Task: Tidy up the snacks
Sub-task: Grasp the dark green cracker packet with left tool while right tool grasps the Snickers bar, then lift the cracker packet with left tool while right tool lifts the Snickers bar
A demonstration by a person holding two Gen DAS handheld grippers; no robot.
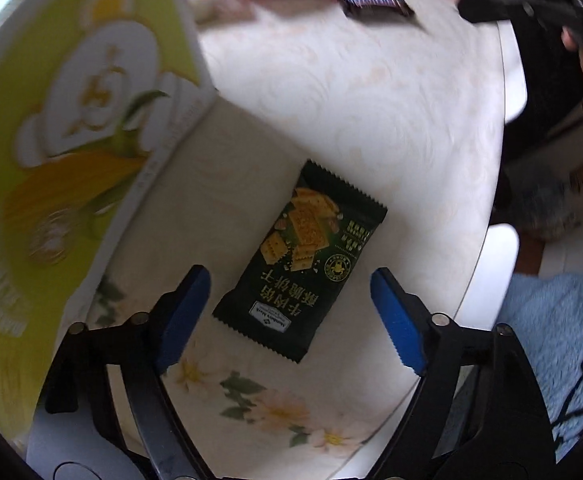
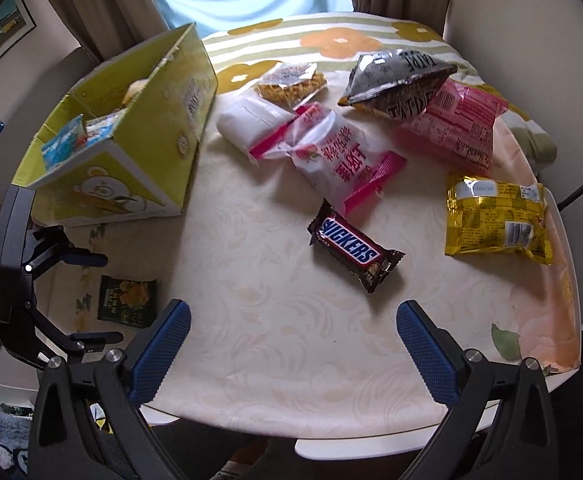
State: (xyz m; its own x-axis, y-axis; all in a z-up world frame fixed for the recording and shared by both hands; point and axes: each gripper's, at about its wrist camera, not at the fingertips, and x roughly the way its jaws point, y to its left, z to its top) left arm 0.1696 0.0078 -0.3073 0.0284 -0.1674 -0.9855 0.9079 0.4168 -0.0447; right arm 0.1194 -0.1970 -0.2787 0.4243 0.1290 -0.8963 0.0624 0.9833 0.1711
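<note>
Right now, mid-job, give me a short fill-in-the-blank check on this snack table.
1. The left gripper fingers are ____ around the dark green cracker packet.
2. The chocolate bar wrapper reads ____.
3. The blue packets sit inside the ____ box.
Missing words: open; SNICKERS; yellow

Dark green cracker packet (image 1: 301, 262), yellow-green box (image 2: 139, 136), cream floral tablecloth (image 2: 271, 300).

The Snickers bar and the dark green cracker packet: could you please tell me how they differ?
The Snickers bar is brown with a blue logo; the cracker packet is dark green with pictured crackers. The bar lies mid-table ahead of the right gripper; the packet lies near the yellow box, between the left gripper fingers. Both lie flat, sealed, ungripped.
</note>
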